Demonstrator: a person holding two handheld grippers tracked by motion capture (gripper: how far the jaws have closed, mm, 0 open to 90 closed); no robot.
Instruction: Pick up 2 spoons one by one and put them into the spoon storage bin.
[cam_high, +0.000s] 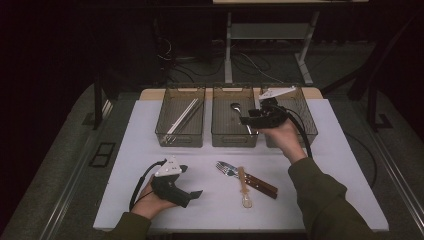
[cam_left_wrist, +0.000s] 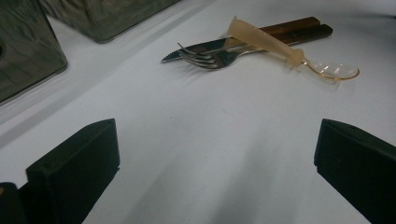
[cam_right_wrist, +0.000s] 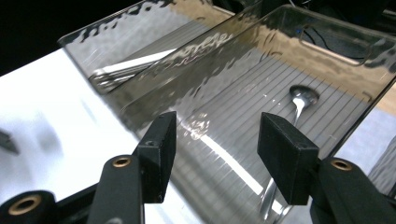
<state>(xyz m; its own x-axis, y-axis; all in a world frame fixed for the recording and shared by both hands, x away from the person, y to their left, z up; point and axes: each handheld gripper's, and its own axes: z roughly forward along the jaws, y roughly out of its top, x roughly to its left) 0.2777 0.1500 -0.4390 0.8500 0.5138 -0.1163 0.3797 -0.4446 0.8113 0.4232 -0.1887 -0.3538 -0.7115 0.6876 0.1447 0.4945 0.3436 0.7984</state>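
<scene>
No label or writing can be read. Three clear bins stand on the white surface (cam_high: 150, 150). The middle bin (cam_high: 235, 137) holds a metal spoon (cam_right_wrist: 301, 100); the bin to its left (cam_high: 181, 136) holds pale sticks (cam_high: 184, 116). The right gripper (cam_right_wrist: 215, 140) hovers over the middle bin, jaws apart and empty. In front of that bin lie a fork (cam_left_wrist: 212, 58), a knife (cam_left_wrist: 196, 49) and a plastic spoon (cam_left_wrist: 289, 51). The left gripper (cam_high: 192, 196) rests left of them, jaws wide apart.

Olive-green sleeves; each black gripper (cam_high: 196, 194) carries a grey three-cornered plate and black cable.
</scene>
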